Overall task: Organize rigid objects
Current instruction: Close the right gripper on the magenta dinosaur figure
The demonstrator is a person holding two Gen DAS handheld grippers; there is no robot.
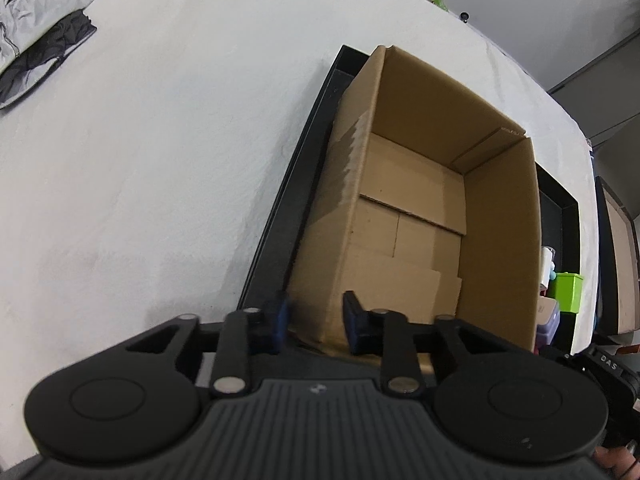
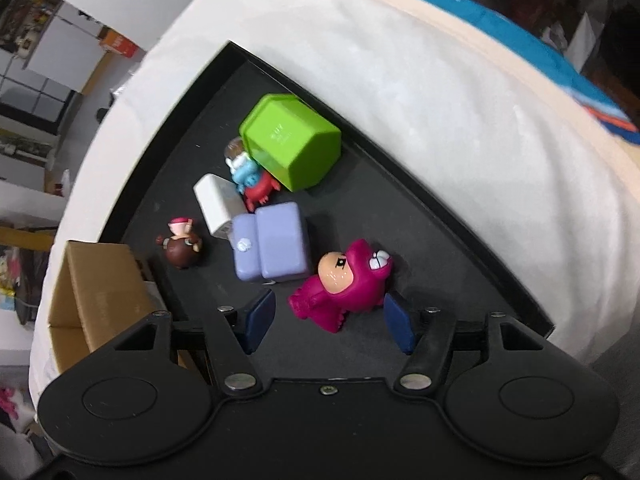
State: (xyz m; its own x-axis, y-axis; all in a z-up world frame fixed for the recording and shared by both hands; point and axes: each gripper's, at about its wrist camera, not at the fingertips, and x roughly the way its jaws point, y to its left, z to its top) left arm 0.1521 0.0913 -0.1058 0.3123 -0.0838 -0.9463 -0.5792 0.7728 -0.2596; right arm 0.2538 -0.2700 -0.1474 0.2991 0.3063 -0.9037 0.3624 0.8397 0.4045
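An empty open cardboard box (image 1: 420,200) stands in a black tray (image 1: 280,208). My left gripper (image 1: 316,322) has its jaws on either side of the box's near wall, a gap showing on each side. In the right wrist view my right gripper (image 2: 326,322) is open, its blue pads on either side of a magenta dinosaur-suit figure (image 2: 344,284) lying on the tray (image 2: 400,208), not touching it. Beyond lie a lilac box (image 2: 272,242), a white block (image 2: 214,202), a green container (image 2: 290,142) on its side, a red and blue figure (image 2: 252,182) and a brown figure (image 2: 182,242).
The tray sits on a white cloth (image 1: 140,160). Grey and black clothing (image 1: 36,32) lies at the far left. The cardboard box's corner (image 2: 100,280) shows left of my right gripper. The green container (image 1: 566,292) also shows right of the box.
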